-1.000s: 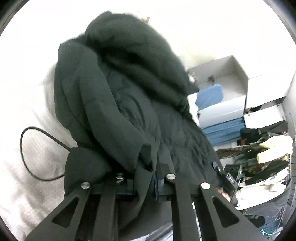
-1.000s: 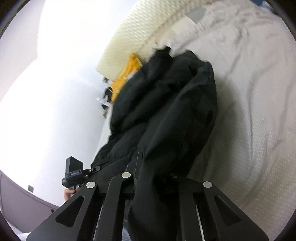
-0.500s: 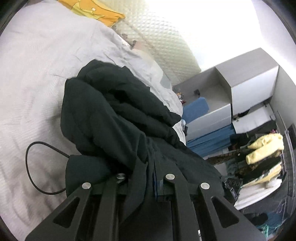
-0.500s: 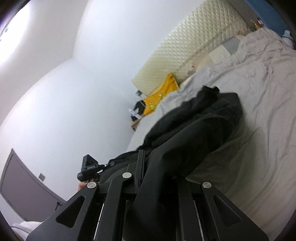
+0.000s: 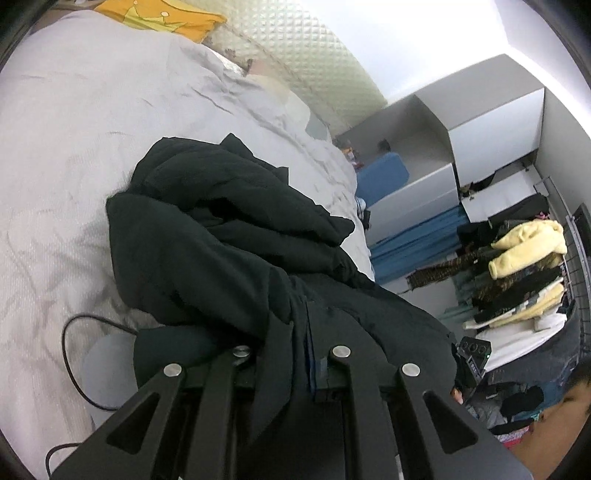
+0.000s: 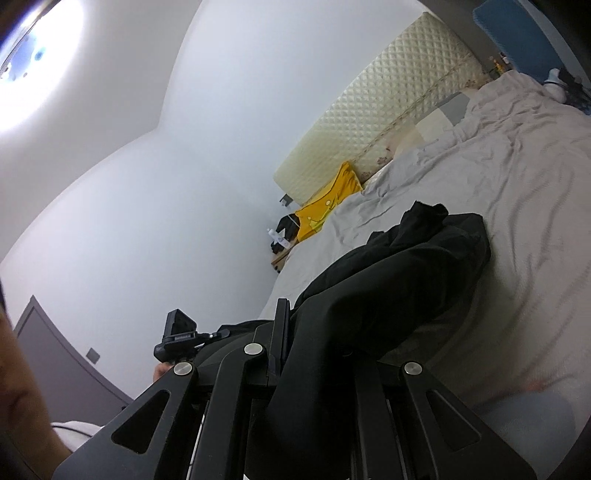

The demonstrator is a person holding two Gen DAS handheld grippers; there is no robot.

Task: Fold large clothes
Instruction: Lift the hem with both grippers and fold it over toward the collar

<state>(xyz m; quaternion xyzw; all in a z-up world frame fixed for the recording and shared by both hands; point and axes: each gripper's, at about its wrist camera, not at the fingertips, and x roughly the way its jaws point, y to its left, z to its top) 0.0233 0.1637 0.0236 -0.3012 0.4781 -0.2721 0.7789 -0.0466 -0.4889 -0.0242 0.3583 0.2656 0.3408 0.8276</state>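
A large black jacket [image 5: 229, 236] lies bunched on a bed with a pale grey sheet [image 5: 74, 129]. My left gripper [image 5: 295, 350] is shut on one edge of it, and dark cloth drapes down between and over the fingers. In the right wrist view the same black jacket [image 6: 406, 273] stretches from the bed up to my right gripper [image 6: 295, 354], which is shut on another part of its edge. Both held edges are raised off the bed while the far bulk rests on the sheet [image 6: 517, 184]. The fingertips are buried in cloth.
A black cable [image 5: 74, 354] loops on the sheet at the left. A yellow garment [image 5: 162, 18] lies by the quilted headboard [image 6: 388, 110]. White and blue storage boxes [image 5: 436, 199] and a rack of clothes [image 5: 524, 266] stand beyond the bed. A person's face shows at the right edge [image 5: 565, 413].
Both grippers have risen and pulled back with the jacket's edges. The jacket has stretched out and now fills less of each view, and more of the bed and room shows.
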